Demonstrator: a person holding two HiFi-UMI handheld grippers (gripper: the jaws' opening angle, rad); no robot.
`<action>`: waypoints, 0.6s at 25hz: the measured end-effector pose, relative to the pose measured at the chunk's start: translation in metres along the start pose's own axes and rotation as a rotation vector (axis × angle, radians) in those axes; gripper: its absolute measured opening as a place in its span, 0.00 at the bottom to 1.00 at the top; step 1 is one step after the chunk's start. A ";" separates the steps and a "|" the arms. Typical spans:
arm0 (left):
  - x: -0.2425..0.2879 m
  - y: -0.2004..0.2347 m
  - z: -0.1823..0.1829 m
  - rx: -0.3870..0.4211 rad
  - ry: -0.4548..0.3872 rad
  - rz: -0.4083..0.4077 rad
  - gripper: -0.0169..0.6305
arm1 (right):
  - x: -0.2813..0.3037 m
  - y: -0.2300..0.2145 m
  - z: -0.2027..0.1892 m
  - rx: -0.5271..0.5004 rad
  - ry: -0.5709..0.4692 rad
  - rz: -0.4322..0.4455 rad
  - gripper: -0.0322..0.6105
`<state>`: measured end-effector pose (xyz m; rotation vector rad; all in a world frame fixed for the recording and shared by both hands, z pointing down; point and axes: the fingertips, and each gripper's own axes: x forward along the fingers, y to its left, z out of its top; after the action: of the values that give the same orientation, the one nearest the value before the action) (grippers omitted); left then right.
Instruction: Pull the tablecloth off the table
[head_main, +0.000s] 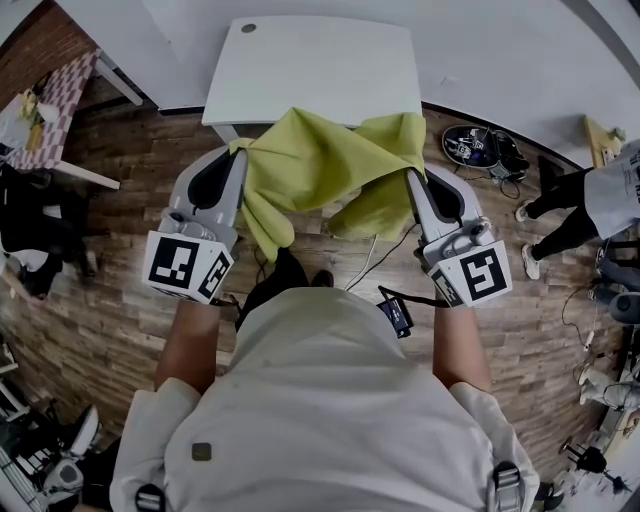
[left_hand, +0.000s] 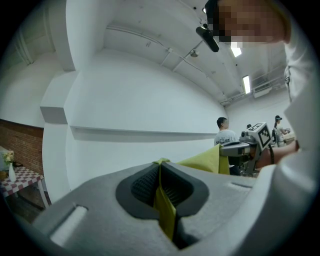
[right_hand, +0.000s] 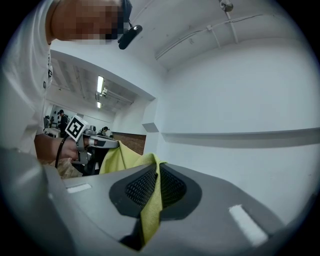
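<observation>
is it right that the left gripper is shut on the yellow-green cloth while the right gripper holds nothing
No. The left gripper is shut on the yellow-green cloth, but the right gripper is shut on it too, as the right gripper view shows.

Yellow-green tablecloth (head_main: 320, 170): plain fabric, crumpled into loose folds. You hold it by two edges, one pinched in your left gripper (head_main: 240, 150) and the other in your right gripper (head_main: 412, 175). It sags between them, and one long fold droops lowest near the left side. In the head view its far folds overlap the near edge of the table (head_main: 310, 70); contact there cannot be judged. The table has a white, rectangular top with a small dark round mark near its far left corner.
</observation>
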<state>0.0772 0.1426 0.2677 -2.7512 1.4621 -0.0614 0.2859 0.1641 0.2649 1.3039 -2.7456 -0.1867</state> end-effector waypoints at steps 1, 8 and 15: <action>0.000 0.000 0.000 0.000 0.000 -0.001 0.04 | 0.000 -0.001 0.000 0.000 -0.001 -0.002 0.07; -0.007 0.002 -0.008 0.005 0.013 -0.001 0.04 | -0.001 0.006 -0.002 0.000 -0.003 -0.004 0.07; -0.001 0.006 -0.011 -0.001 0.022 -0.001 0.04 | 0.006 0.003 -0.003 0.003 0.001 0.001 0.07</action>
<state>0.0708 0.1401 0.2785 -2.7616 1.4660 -0.0915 0.2806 0.1612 0.2683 1.3032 -2.7468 -0.1817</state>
